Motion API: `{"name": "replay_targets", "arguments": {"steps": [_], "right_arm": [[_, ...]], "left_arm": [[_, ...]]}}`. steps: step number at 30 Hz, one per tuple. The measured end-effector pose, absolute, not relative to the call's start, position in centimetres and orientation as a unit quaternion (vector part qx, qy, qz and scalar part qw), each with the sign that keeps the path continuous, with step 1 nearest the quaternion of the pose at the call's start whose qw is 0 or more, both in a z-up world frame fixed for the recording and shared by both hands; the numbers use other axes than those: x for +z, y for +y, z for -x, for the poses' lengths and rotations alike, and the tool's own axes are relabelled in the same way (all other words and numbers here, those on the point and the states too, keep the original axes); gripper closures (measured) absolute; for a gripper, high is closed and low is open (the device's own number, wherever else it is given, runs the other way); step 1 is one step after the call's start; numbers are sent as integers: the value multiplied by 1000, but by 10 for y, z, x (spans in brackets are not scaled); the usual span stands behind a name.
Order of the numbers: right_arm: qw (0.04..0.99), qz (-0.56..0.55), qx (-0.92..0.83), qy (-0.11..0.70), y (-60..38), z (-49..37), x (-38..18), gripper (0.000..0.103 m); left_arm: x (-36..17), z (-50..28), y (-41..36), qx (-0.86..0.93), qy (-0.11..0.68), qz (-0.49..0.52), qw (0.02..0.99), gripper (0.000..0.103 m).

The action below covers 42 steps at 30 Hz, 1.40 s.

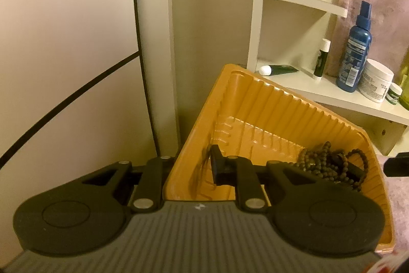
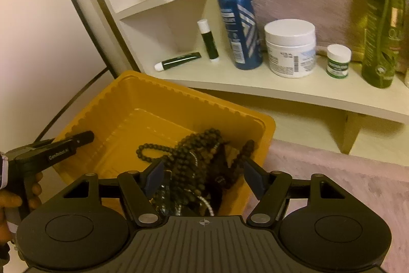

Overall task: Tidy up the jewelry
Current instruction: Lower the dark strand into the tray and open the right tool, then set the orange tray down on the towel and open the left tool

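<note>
An orange ribbed plastic tray (image 1: 255,86) (image 2: 143,79) rests on a pink fuzzy cloth. A tangle of dark beaded necklaces (image 1: 329,163) (image 2: 194,152), with a silvery chain among them, lies in its near right corner. My left gripper (image 1: 196,157) (image 2: 81,138) straddles the tray's left wall. One of its fingers (image 1: 216,165) is inside close to the wall, and the other is hidden behind it. My right gripper (image 2: 204,177) hangs over the bead pile, jaws spread wide with the beads below and between the blue pads (image 2: 154,175), gripping nothing.
A white shelf (image 2: 281,91) behind the tray carries a blue spray bottle (image 2: 239,17), a white jar (image 2: 290,47), a small green jar (image 2: 338,60), a tall green bottle (image 2: 382,24), a lip balm stick (image 2: 208,40) and a tube (image 2: 179,60). A hand (image 2: 15,198) holds the left gripper.
</note>
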State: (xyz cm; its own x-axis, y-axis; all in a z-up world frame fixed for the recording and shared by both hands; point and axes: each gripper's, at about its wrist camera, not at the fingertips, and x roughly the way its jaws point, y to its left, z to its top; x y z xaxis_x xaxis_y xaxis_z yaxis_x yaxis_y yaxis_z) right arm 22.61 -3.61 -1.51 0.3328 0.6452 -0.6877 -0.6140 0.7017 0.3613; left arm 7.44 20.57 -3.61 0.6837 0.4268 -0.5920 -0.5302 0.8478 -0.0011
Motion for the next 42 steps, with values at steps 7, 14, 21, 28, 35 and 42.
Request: {"name": "replay_targets", "arguments": {"steps": [7, 14, 21, 28, 35, 42], "right_arm": [[820, -22, 377, 431, -42, -224, -16, 34], [821, -23, 373, 431, -43, -221, -15, 34], [825, -25, 365, 430, -45, -215, -11, 34], [828, -25, 360, 429, -46, -210, -9, 33], [832, -23, 356, 426, -48, -205, -6, 33], [835, -27, 353, 421, -54, -197, -4, 33]], "left_arm": [[-52, -77, 217, 266, 305, 112, 908, 83], [-63, -82, 222, 266, 307, 141, 903, 81], [-75, -84, 229, 264, 307, 167, 899, 80], [-84, -85, 235, 261, 312, 190, 894, 75], [-88, -85, 232, 251, 304, 195, 898, 56], [-86, -69, 230, 242, 291, 198, 904, 37]]}}
